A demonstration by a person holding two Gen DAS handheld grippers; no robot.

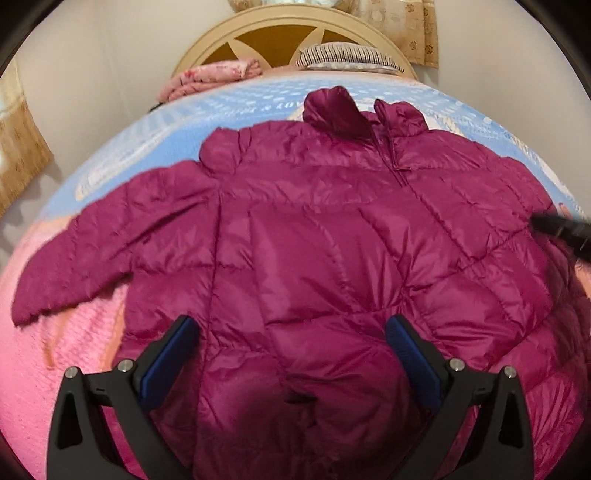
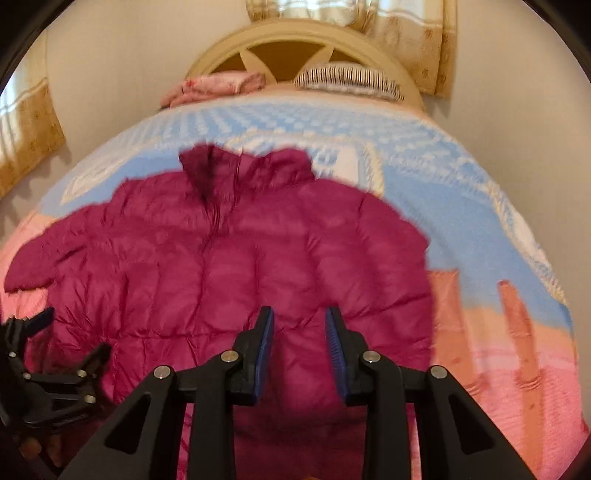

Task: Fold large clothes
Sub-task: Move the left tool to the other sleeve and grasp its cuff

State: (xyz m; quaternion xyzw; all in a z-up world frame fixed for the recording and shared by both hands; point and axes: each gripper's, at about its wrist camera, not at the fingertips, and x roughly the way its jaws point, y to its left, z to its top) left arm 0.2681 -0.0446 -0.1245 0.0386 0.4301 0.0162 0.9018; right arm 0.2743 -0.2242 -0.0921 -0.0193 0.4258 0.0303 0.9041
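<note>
A quilted magenta puffer jacket (image 1: 314, 240) lies front up, zipped, across the bed's blue, white and pink blanket (image 2: 461, 206), collar toward the cream arched wooden headboard (image 1: 295, 26). One sleeve (image 1: 92, 251) stretches out flat onto the pink part of the blanket. My left tongs (image 1: 291, 328) hover spread wide above the jacket's lower body, with nothing between the blue pads. My right tongs (image 2: 299, 325) stand narrow over the hem on the other side, the pads apart and gripping no fabric. A striped pillow (image 2: 347, 79) and folded pink bedding (image 2: 218, 86) sit by the headboard.
</note>
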